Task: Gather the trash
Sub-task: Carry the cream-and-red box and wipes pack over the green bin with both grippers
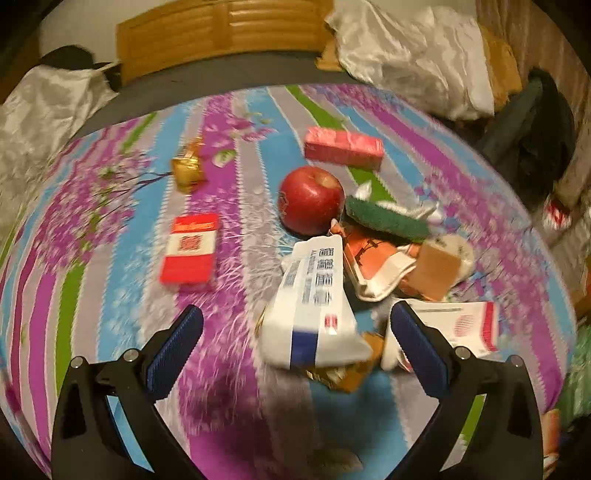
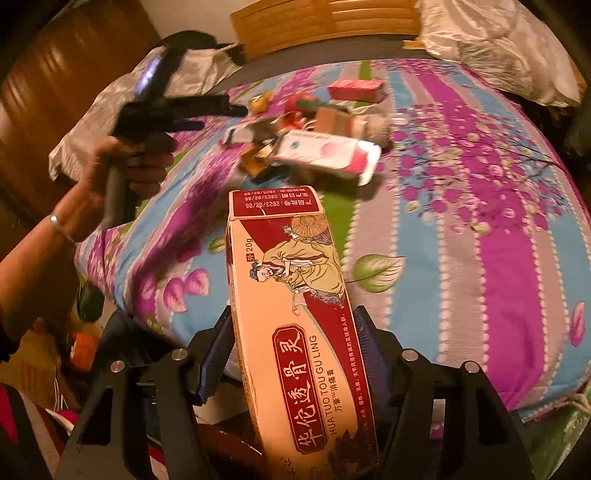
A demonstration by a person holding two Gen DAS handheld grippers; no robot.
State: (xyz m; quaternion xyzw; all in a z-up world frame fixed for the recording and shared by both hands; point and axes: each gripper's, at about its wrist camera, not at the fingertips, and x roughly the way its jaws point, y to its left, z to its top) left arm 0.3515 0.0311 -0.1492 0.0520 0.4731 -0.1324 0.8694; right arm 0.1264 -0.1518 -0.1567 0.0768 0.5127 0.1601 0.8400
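In the left wrist view my left gripper hangs open over a pile of trash on the striped floral bedspread. Between its fingers lies a white packet with a blue stripe, not pinched. Behind it sit a red apple, a green scouring pad, a crumpled orange carton and a brown box. Apart lie a red-and-white pack, a gold wrapper and a pink box. My right gripper is shut on a long beige-and-red medicine box at the bed's near edge.
A wooden headboard and white satin pillows line the far side. Dark clothes hang at the right. In the right wrist view a person's hand holds the other gripper over the bed; bags and clutter lie on the floor.
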